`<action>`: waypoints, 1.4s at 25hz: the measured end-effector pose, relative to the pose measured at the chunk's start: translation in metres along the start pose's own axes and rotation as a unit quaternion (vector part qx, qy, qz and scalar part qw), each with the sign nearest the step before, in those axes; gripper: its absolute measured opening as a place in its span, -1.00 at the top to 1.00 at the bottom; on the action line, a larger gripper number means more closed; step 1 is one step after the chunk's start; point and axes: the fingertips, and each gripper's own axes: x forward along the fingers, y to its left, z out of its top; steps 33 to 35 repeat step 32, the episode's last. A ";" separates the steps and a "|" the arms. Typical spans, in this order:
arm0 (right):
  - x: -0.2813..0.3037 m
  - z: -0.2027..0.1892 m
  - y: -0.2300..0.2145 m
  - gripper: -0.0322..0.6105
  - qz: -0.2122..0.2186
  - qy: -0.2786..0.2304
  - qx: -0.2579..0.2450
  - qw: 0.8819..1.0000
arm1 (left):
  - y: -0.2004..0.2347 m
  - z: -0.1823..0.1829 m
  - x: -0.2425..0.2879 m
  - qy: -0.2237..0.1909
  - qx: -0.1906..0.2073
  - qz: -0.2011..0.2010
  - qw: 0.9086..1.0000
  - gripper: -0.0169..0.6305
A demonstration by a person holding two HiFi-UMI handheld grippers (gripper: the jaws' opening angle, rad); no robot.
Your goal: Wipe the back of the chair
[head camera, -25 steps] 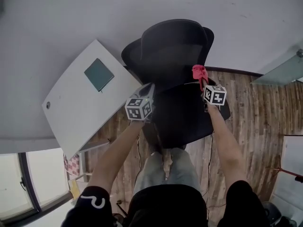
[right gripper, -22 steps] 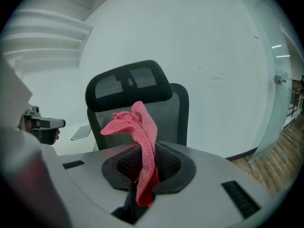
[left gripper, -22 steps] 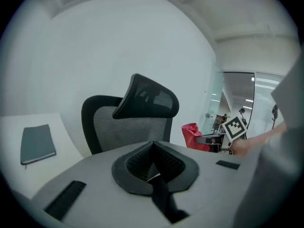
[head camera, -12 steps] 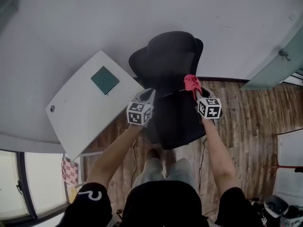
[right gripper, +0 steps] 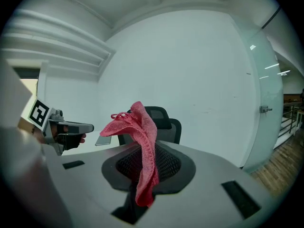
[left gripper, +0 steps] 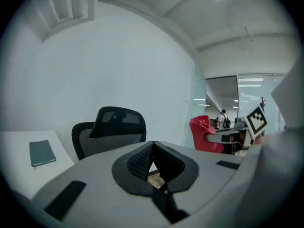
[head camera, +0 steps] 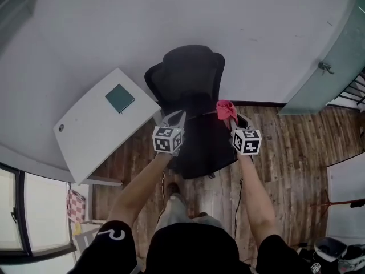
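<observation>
Right gripper view is showing the right gripper (right gripper: 148, 152) with its jaws pinching a pink cloth (right gripper: 138, 127), which is sticking up and flopping over. The left gripper (left gripper: 153, 146) is keeping its jaws pressed together on nothing. Both are hovering in front of the black chair (head camera: 191, 76), with the cloth not touching its back. The chair is standing on the wood floor (head camera: 285, 147) by the wall (head camera: 171, 16), right beside the white surface's (head camera: 91, 136) corner.

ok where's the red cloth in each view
Head view: red cloth just right of centre, at the tip of the right gripper, by the black chair.
Left gripper view: red cloth right of centre, beyond the closed, empty jaws.
Right gripper view: red cloth dead centre, pinched between the jaws.
Shared landmark: the black chair, visible in all three views.
</observation>
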 end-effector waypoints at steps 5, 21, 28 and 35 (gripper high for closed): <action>-0.064 -0.004 -0.009 0.69 0.000 -0.018 0.014 1.000 | -0.032 0.014 -0.028 -0.023 -0.027 0.026 0.999 0.87; -0.165 -0.005 -0.007 0.69 -0.023 -0.048 0.020 0.998 | -0.118 0.033 -0.091 -0.031 0.031 -0.011 0.999 0.87; -0.176 0.003 -0.011 0.69 -0.029 -0.052 0.022 0.998 | -0.135 0.037 -0.086 -0.031 0.045 -0.032 0.998 0.87; -0.183 0.006 -0.010 0.69 -0.030 -0.054 0.020 0.998 | -0.140 0.037 -0.086 -0.030 0.047 -0.037 0.998 0.87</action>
